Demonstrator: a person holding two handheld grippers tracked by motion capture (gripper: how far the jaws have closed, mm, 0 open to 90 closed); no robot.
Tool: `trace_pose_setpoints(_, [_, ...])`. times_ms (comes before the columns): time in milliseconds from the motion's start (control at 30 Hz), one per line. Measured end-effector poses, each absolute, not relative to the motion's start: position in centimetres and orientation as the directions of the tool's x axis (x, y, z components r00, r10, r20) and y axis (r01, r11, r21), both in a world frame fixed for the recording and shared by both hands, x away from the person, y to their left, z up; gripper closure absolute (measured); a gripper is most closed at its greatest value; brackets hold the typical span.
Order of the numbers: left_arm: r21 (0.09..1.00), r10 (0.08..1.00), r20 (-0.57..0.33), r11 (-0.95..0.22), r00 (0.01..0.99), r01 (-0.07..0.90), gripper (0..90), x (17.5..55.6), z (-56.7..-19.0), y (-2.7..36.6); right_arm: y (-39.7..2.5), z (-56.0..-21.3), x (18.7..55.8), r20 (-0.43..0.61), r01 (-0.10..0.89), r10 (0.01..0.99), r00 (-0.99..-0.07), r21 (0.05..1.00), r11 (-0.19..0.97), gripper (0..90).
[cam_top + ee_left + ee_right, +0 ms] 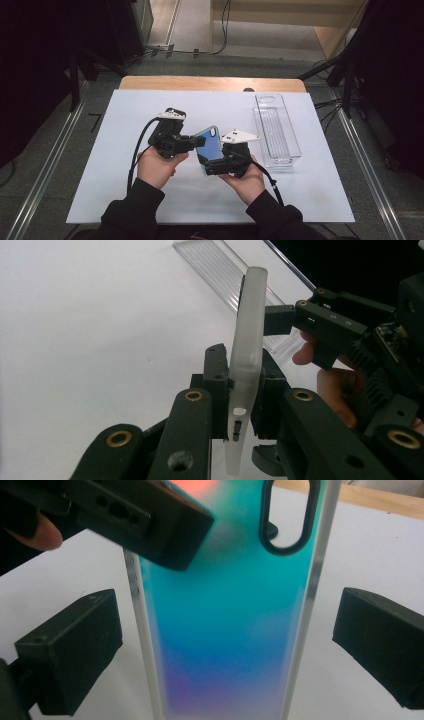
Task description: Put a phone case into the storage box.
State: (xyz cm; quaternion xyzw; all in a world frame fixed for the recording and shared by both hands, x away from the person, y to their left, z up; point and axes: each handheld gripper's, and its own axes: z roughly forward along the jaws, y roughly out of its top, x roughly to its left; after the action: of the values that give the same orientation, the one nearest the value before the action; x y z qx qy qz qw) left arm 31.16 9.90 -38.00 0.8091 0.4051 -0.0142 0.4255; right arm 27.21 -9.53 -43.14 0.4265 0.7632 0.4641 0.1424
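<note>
So both grippers are up off the white table sheet (125, 150) around the middle of the table, meeting over an iridescent blue-teal phone case with frosted translucent edges (210, 145). The left gripper (196, 142) has its two black jaws pinched flat against the front and back faces of the case, near one end. In the left gripper view you can see the case (248, 350) edge-on, standing up between the jaws with its frosted rim and button cutouts facing the camera, so that one has a proper clamp on it. The right gripper (210, 167) is a different story: in the right gripper view its pads (70, 650) sit wide apart on either side of the case (225, 630), with a clear gap of white table showing between each pad and the case's long edges, so it's spread open around the case and not touching it. Same view shows the oval camera cutout (289, 515) near the top and one jaw of the left gripper pressed on the case's upper left corner. The case is held tilted in the air above the sheet, well apart from the clear ribbed plastic tray (277, 127) lying over on the right side of the table.
</note>
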Motion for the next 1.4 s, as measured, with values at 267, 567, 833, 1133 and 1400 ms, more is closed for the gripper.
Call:
trace_pose_setpoints(267, [0.677,0.632,-0.365,-0.324,0.684,0.661,80.7,30.8,-38.4,9.1,-9.2,-43.3,27.5,0.175,0.524,0.794,-0.582,0.827,0.202,1.1])
trace_pose_setpoints(567, [0.692,0.620,-0.360,-0.323,0.697,0.645,80.2,30.6,-38.3,9.0,-9.4,-43.2,27.4,0.163,0.498,0.782,-0.601,0.842,0.208,15.4])
trace_pose_setpoints(833, [0.711,0.605,-0.391,-0.279,0.693,0.645,56.0,30.6,-37.4,9.8,-10.1,-43.2,27.8,0.164,0.511,0.791,-0.589,0.834,0.208,15.5])
trace_pose_setpoints(1133, [0.733,0.568,-0.386,-0.290,0.727,0.616,40.7,31.2,-38.2,10.9,-11.5,-43.7,28.9,0.178,0.538,0.805,-0.565,0.820,0.197,15.5])
trace_pose_setpoints(1400, [0.735,0.532,-0.373,-0.330,0.760,0.592,35.2,31.5,-39.5,11.6,-12.4,-43.6,29.3,0.179,0.540,0.797,-0.577,0.816,0.207,15.5])
